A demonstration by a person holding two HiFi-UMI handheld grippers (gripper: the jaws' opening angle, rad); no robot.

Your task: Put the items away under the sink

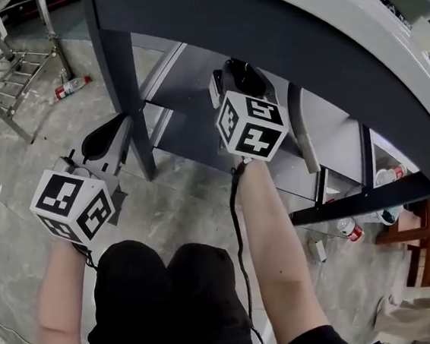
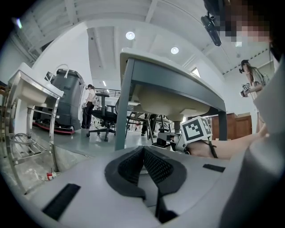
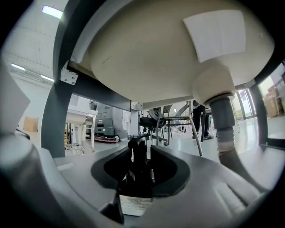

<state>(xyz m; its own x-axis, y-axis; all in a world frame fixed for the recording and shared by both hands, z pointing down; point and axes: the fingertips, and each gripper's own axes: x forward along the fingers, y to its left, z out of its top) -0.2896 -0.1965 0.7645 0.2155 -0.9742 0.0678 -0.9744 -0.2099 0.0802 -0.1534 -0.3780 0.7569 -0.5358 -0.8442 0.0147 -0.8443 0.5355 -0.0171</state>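
My right gripper (image 1: 241, 69) reaches level under the sink stand, over its grey lower shelf (image 1: 188, 96). In the right gripper view its jaws (image 3: 141, 153) are shut on a dark bottle (image 3: 136, 178) with a white label, which stands upright between the pads. The pale sink basin (image 3: 147, 49) and its drain pipe (image 3: 221, 118) hang just above and to the right. My left gripper (image 1: 119, 123) waits outside the stand near the front left leg (image 1: 127, 97), shut and holding nothing (image 2: 143, 151).
A red-and-white bottle (image 1: 71, 87) lies on the floor at left beside a metal rack (image 1: 11, 81). More bottles (image 1: 350, 229) sit at the stand's right end, near a wooden cabinet (image 1: 426, 235). The person's knees are close below.
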